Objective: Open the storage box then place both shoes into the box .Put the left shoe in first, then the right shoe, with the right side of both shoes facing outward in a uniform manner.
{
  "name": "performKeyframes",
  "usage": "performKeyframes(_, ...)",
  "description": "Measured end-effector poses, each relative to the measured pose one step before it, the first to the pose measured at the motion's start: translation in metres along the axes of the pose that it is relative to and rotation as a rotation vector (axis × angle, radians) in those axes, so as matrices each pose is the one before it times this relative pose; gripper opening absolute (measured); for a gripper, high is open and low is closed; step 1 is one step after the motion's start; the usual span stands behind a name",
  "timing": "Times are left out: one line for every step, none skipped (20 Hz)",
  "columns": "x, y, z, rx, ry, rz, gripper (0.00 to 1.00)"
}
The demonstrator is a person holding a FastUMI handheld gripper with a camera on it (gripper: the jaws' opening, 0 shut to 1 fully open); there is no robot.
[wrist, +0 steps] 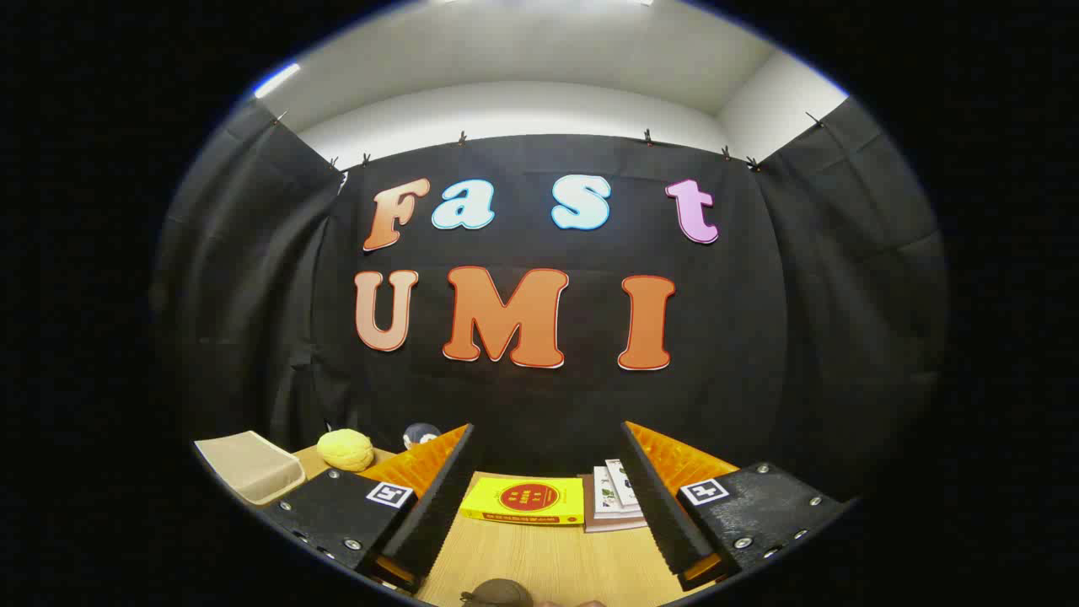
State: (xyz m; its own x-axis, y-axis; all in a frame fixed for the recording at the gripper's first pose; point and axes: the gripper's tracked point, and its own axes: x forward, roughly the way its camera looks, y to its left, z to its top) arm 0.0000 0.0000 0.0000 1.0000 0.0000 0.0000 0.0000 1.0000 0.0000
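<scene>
Gripper (548, 438) wide open, empty, above wooden table (539, 556); yellow book (523, 500) between fingers

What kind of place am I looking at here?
Likely a staged recording booth: black cloth walls clipped up around a wooden table holding a yellow book and a yellow plush. The gripper hovers with jaws open, holding nothing.
</scene>
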Motion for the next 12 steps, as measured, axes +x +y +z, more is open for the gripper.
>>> performKeyframes(0.00013, 0.00081, 0.00190, -0.00469, 0.00036, 0.00172, 0.99)
performKeyframes(0.00015, 0.00095, 0.00300, -0.00270, -0.00221, 0.00109, 0.99)
performKeyframes(0.00039, 0.00008, 0.00361, -0.00337, -0.00548, -0.00134, 0.99)
performKeyframes(0.00012, 0.00056, 0.00473, -0.00126, -0.00997, 0.00055, 0.99)
performKeyframes(0.00043, 0.00033, 0.00477, -0.00032, -0.00977, -0.00327, 0.99)
performKeyframes(0.00108, 0.00107, 0.00251, 0.00414, -0.00598, 0.00249, 0.99)
performKeyframes(0.00013, 0.00239, 0.00159, 0.00451, -0.00057, 0.00323, 0.99)
performKeyframes(0.00047, 0.00159, 0.00090, 0.00367, 0.00272, 0.00635, 0.99)
performKeyframes(0.00024, 0.00096, 0.00150, 0.00022, 0.00099, 0.00356, 0.99)
performKeyframes(0.00051, 0.00038, 0.00193, 0.00141, -0.00097, 0.00208, 0.99)
performKeyframes(-0.00019, 0.00215, 0.00247, 0.00302, -0.00210, 0.00404, 0.99)
performKeyframes(-0.00020, 0.00312, 0.00171, 0.00741, -0.00017, 0.00782, 0.99)
